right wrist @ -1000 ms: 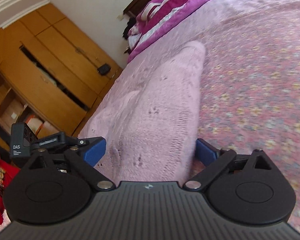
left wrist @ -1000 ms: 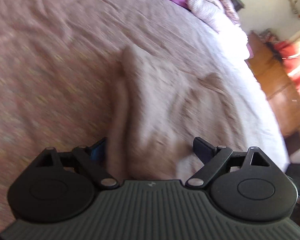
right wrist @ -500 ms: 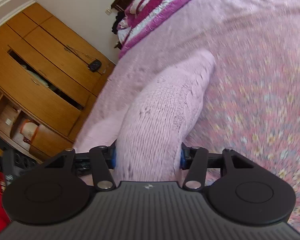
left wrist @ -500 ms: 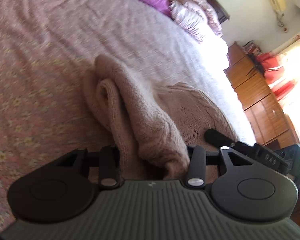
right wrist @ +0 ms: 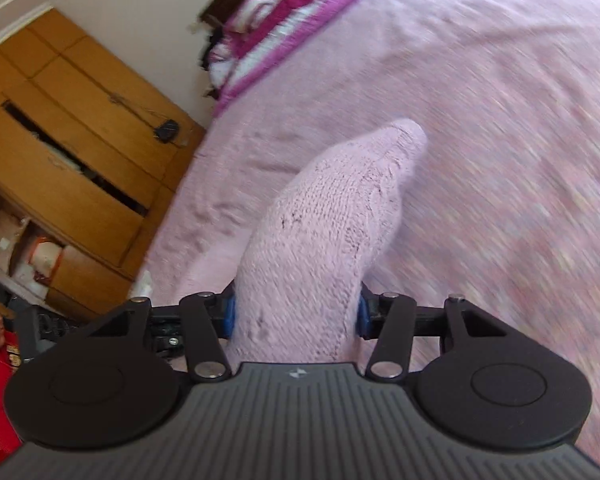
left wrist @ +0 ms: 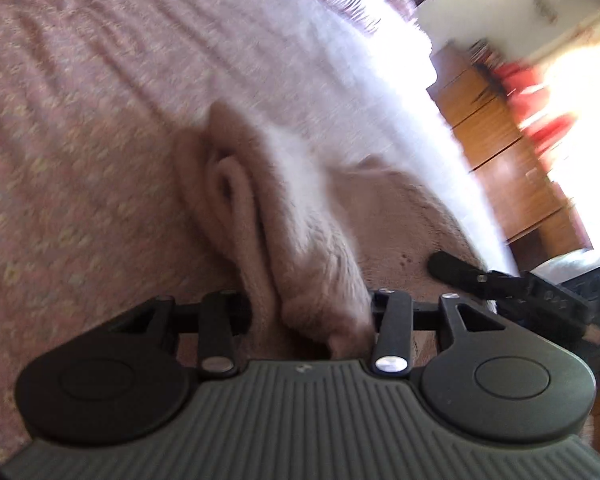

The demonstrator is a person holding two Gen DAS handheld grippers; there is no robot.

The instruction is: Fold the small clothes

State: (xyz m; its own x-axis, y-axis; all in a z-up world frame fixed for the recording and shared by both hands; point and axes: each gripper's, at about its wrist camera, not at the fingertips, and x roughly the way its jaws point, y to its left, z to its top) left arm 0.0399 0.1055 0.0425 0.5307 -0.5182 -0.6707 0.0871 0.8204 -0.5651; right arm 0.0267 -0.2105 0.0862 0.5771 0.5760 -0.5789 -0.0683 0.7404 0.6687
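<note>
1. Pink knitted garment (right wrist: 324, 232) rises bunched off the bedspread (right wrist: 500, 120), near its edge.
2. My right gripper (right wrist: 296, 316) pinches one fold, jaws opening slightly.
3. My left gripper (left wrist: 312, 312) clamps another fold, jaws likewise easing.

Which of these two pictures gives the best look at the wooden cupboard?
The right wrist view: the cupboard fills its left side, sharp enough to show doors, a dark gap and open shelves. The left wrist view shows only a blurred, sun-washed wooden cabinet at its right edge; whether it is the same piece is unclear.
</note>
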